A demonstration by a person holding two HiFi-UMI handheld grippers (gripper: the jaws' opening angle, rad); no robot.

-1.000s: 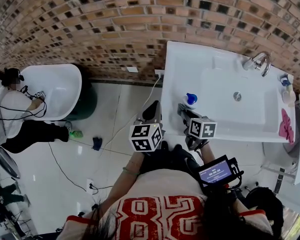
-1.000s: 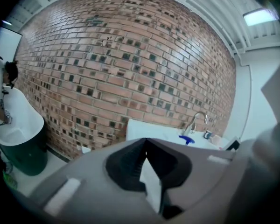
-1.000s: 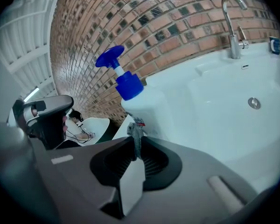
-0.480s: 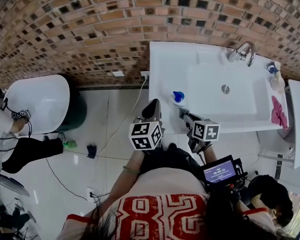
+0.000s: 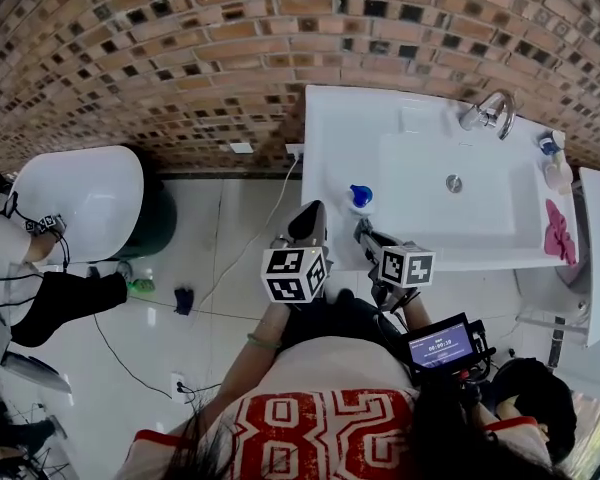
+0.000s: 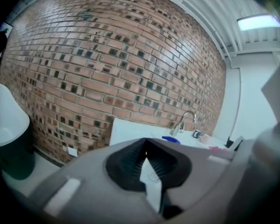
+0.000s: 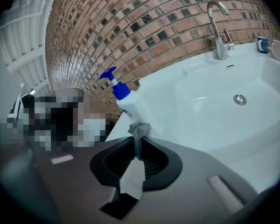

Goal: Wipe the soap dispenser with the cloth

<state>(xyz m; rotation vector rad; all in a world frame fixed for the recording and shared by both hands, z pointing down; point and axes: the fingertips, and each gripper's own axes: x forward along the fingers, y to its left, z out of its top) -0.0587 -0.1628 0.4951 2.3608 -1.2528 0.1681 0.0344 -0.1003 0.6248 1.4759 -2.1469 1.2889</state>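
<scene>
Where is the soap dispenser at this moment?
In the head view, the soap dispenser stands on the sink's left rim, just ahead of the right hand-held gripper.

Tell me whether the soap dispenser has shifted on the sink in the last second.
No. The soap dispenser stays at the near left corner of the sink; only the camera shifted.

A brown brick wall (image 5: 180,58) is seen behind a white counter (image 5: 330,138) with a sunken basin and chrome faucet (image 5: 488,111). A glossy pale floor (image 5: 220,238) is shown below, and a ceiling light panel (image 6: 261,21) is lit.
</scene>
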